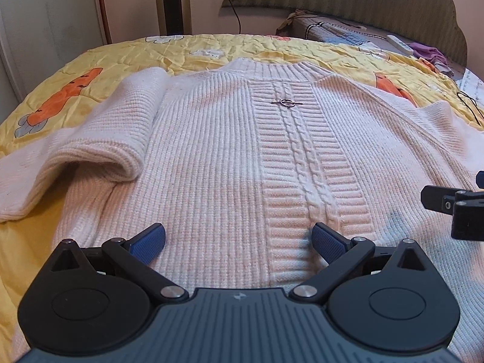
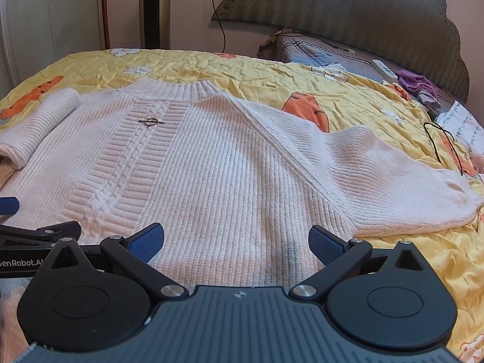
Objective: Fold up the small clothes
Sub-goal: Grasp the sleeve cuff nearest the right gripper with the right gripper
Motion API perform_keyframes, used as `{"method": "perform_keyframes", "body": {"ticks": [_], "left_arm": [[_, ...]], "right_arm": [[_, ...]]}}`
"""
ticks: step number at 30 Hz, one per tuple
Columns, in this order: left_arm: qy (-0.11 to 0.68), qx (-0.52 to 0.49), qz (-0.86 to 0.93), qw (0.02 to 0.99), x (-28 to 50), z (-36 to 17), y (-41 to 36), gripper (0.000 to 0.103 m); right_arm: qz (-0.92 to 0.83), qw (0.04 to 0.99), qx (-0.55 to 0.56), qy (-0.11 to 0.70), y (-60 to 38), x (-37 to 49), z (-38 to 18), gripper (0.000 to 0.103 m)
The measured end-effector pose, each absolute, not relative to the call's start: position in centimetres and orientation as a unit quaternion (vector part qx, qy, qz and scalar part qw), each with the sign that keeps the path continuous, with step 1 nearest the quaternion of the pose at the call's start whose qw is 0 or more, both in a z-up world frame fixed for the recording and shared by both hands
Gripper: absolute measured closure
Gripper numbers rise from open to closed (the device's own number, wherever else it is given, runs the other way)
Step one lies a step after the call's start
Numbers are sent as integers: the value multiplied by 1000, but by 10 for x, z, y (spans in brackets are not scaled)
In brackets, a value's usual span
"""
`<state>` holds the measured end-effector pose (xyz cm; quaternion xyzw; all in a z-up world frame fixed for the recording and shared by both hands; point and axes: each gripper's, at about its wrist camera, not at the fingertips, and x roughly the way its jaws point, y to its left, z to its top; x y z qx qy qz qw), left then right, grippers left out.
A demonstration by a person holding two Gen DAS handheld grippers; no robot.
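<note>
A cream ribbed knit sweater (image 1: 211, 157) lies flat, front up, on the bed, with a cable stripe and a small metal pin (image 1: 286, 102) near the collar. Its left sleeve (image 1: 115, 139) is folded in beside the body. Its right sleeve (image 2: 402, 181) stretches out to the right. My left gripper (image 1: 239, 239) is open and empty over the hem, near the cable stripe. My right gripper (image 2: 236, 239) is open and empty over the hem's right part; the sweater (image 2: 211, 166) fills that view. Each gripper shows at the edge of the other's view (image 1: 453, 205) (image 2: 39, 236).
A yellow quilt with orange carrot prints (image 1: 75, 90) covers the bed. Near the headboard (image 2: 363, 15) lie a grey pillow (image 2: 326, 57), a white remote (image 2: 384, 69), purple cloth (image 2: 417, 83), paper (image 2: 462, 124) and a thin black cable (image 2: 444, 142).
</note>
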<state>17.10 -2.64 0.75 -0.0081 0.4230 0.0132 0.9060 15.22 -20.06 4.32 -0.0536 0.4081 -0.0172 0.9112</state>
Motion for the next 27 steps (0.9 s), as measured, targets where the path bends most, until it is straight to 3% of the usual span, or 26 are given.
{"method": "perform_keyframes", "body": {"ticks": [7,12,17,19,24,27], "left_arm": [[404,5,11,915,171,0,-29,0],[378,6,9,926,165,-5,-30,0],[373,0,10,928,165,-5,-28,0],[373,-1,10,928,164,-6,-28,0],[372,-1,10,928,165,-6,-29,0],[372,0,10,928,165,-6,-29,0]], "right_arm": [[-30,928,-14,372,-254,159,55,0],[-84,941,102,313,-365,162,73,1],[-184,916,267,235,-497,150,70,12],[-215,892,339,206,-546,140,58,23],[-245,828,464,197,-621,135,14,38],[-242,806,500,204,-638,140,-6,40]]}}
